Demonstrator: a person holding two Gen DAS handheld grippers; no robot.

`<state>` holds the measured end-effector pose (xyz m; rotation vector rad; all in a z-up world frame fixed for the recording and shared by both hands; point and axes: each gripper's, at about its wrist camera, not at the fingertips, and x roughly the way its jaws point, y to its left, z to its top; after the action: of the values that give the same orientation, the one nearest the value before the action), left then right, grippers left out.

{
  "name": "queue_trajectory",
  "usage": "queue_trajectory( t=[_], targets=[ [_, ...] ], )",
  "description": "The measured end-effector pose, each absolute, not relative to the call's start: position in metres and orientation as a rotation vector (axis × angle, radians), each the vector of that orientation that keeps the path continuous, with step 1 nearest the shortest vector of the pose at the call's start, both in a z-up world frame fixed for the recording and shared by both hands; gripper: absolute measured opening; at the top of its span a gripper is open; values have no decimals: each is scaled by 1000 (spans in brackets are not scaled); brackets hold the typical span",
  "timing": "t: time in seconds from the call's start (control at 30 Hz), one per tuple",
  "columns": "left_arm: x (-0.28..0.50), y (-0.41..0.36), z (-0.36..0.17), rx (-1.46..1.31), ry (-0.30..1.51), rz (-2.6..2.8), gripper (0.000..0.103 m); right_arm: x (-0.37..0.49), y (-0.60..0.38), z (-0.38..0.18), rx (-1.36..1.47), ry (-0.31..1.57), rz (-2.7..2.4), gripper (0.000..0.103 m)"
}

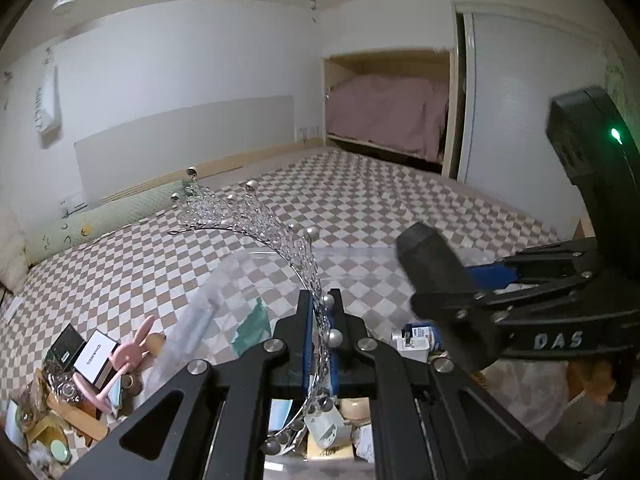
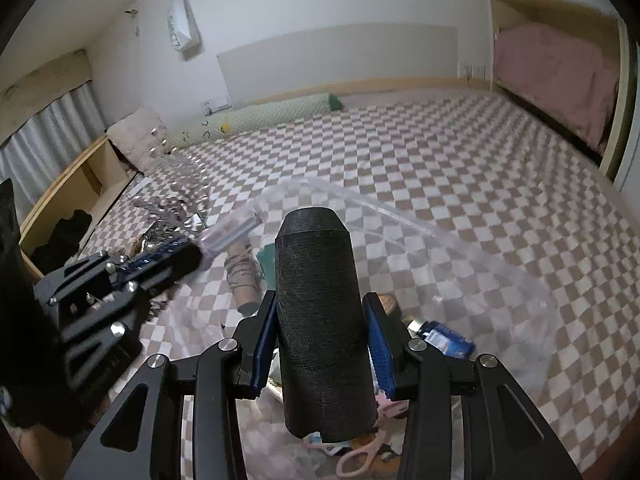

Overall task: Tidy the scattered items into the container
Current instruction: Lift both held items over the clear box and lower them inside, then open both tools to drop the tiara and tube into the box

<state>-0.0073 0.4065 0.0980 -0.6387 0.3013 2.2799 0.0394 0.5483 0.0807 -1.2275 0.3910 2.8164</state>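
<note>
Two grippers are up over the checkered bed (image 2: pixel 460 168). Left gripper (image 1: pixel 319 312) pinches a sparkly crown (image 1: pixel 256 216) tight between its fingers, and the crown curves up past the tips. Right gripper (image 2: pixel 320 320) squeezes a black tube (image 2: pixel 320 320) between its blue pads (image 2: pixel 380 344). Below the fingers sits a clear box (image 2: pixel 440 240) with small things inside.

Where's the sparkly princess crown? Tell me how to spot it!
Look at the big bed with the brown-and-white checkered blanket. In front of it the left gripper is shut on a thin silver band. That band curves up into the tiara, the only thing here made of clear crystals and silver pearl tips, unlike the plain black cylinder nearby.
</note>
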Motion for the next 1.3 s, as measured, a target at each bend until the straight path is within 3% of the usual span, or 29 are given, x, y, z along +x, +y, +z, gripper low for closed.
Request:
queue_trajectory(
  t=[0.37,0.87,0.9,0.93,1.0,1.13,1.2,1.27,1.3],
  targets=[
    [-30,430,59,-738,355,2264,7,6,575,23,-1504,684,2632,42],
    [-40,435,34,-844,373,2248,8,2,565,3,-1675,662,2525,43],
    [-40,436,33,-849,374,2248,12,2,564,1,-1692,667,2524,43],
    [-41,436,31,-856,371,2243,26,2,563,1,-1694,672,2522,42],
    [-41,434,30,-856,358,2240,43,5,564,4,-1674,674,2519,42],
    [-38,433,32,-842,362,2251,45,3,564,12,-1646,667,2529,43],
    [-36,432,33,-839,365,2254,45,3,563,15,-1629,649,2527,49],
    [-33,430,35,-834,366,2260,50,7,561,17,-1605,601,2526,51],
    [-32,428,37,-828,364,2265,57,8,561,19,-1593,578,2525,52]
  ],
)
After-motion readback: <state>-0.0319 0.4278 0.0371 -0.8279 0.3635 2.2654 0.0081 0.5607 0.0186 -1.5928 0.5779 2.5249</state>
